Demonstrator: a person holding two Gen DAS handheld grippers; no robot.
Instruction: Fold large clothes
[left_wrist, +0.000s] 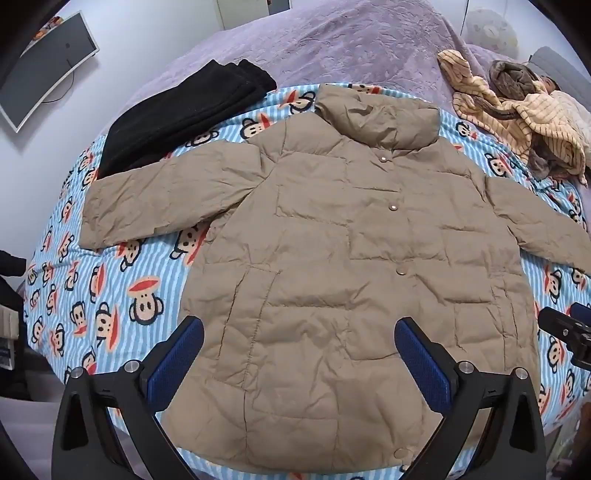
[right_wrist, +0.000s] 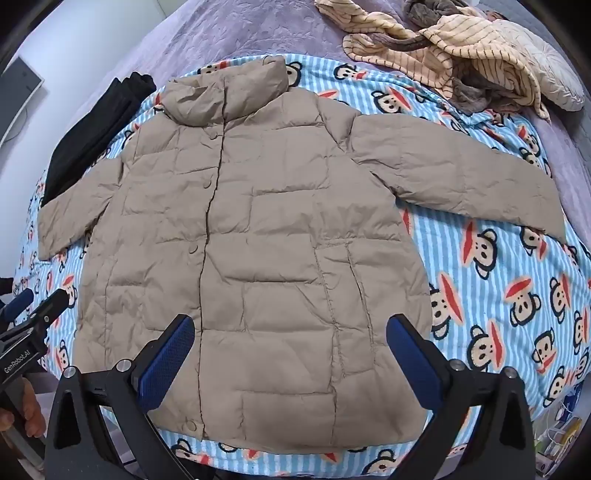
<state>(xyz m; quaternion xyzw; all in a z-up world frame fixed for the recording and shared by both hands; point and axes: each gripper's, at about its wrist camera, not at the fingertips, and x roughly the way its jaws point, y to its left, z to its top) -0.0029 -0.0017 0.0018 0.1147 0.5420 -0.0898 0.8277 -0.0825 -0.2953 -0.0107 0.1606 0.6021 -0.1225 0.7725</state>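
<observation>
Closest to you are the blue pads of your left gripper, spread wide apart above the lower half of the tan puffer jacket with nothing pinched between them; its fingers hang over the hem on the jacket's pocket side, and you cannot tell from this view whether the tips brush the fabric. Your right gripper stands just as wide, also empty, hovering over the hem on the other side of the buttoned front, near the second stitched pocket. The jacket lies flat and face up on the blue striped monkey-print sheet, front closed, collar pointing away from you, and both sleeves spread out to the sides. The snap buttons run in a line down the front. In the right wrist view you can see your left gripper at the lower left edge, beside the jacket's hem corner, with fingers of a hand around its handle. A folded black garment sits beyond the sleeve on the left side of the pictures, touching the sheet's far edge. A rumpled heap of striped cream fabric lies on the purple bedspread past the collar, well apart from the jacket. A monitor stands off the bed at the upper left.
</observation>
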